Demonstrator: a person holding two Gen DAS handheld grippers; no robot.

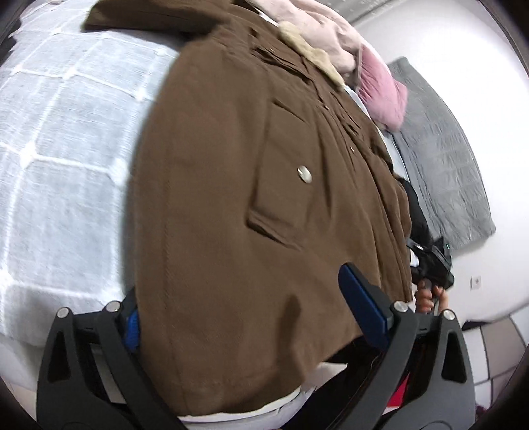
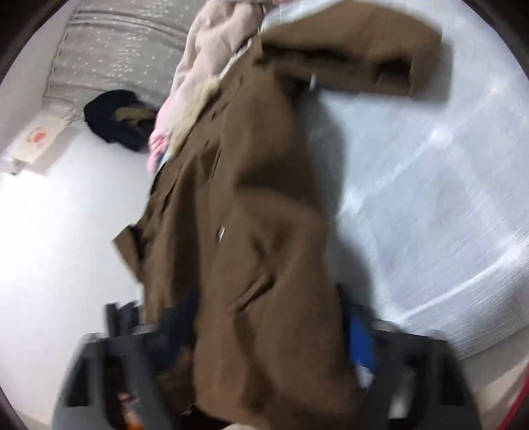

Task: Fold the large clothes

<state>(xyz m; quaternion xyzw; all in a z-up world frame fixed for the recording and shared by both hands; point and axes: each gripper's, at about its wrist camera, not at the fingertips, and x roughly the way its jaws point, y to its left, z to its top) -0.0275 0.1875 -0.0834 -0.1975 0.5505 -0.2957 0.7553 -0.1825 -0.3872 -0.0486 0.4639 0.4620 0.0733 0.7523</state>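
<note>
Brown coat (image 1: pixel 231 198) on bed (image 1: pixel 49 165), pink garment (image 1: pixel 317 29) beside collar

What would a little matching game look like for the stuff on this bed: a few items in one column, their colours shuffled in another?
Things:
1. coat
2. cushion
3. bedspread
4. coat button

Colours:
A. pink
B. silvery
C. brown
D. pale blue-grey with white lines

Pairs: 1-C, 2-A, 3-D, 4-B
</note>
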